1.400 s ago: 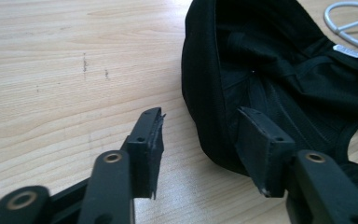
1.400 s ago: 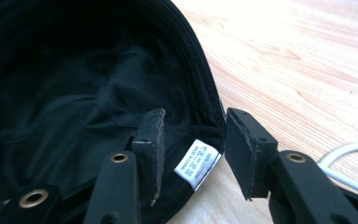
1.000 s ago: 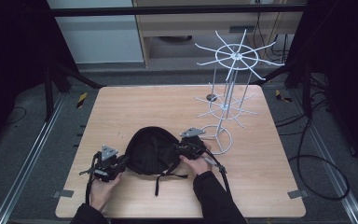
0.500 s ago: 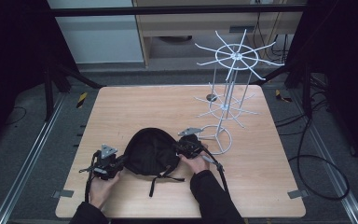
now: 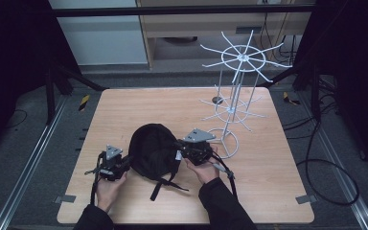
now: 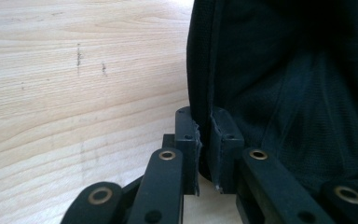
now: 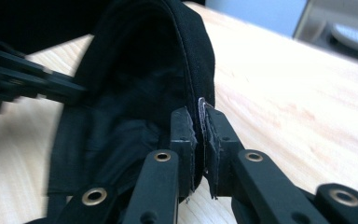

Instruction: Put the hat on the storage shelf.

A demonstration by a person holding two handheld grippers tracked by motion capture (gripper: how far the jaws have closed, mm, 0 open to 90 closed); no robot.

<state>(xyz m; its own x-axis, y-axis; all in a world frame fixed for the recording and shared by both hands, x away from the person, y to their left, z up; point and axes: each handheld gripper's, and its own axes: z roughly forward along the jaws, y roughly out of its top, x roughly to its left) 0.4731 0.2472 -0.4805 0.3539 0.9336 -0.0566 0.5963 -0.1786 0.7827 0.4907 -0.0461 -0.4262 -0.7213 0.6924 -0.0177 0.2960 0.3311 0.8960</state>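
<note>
A black fabric hat (image 5: pixel 152 148) with loose straps (image 5: pixel 160 187) sits on the wooden table (image 5: pixel 139 105) near its front edge. My left gripper (image 5: pixel 124 163) is at the hat's left side, its jaws shut on the stitched rim (image 6: pixel 200 79) in the left gripper view (image 6: pixel 205 119). My right gripper (image 5: pixel 178 152) is at the hat's right side; its jaws have just been closing and now pinch the rim (image 7: pixel 193 60) between the pads (image 7: pixel 199 112). The right side of the hat (image 7: pixel 135 93) is held a little off the table.
A white wire display rack (image 5: pixel 232 108) with spoke arms stands at the right rear of the table, its ring base (image 5: pixel 231 146) just right of my right gripper. Metal rails and cables run along the floor on both sides.
The right gripper has closed on the hat's rim and lifted it slightly; the hat now stands higher and its straps have shifted. The left gripper has stayed in place.
</note>
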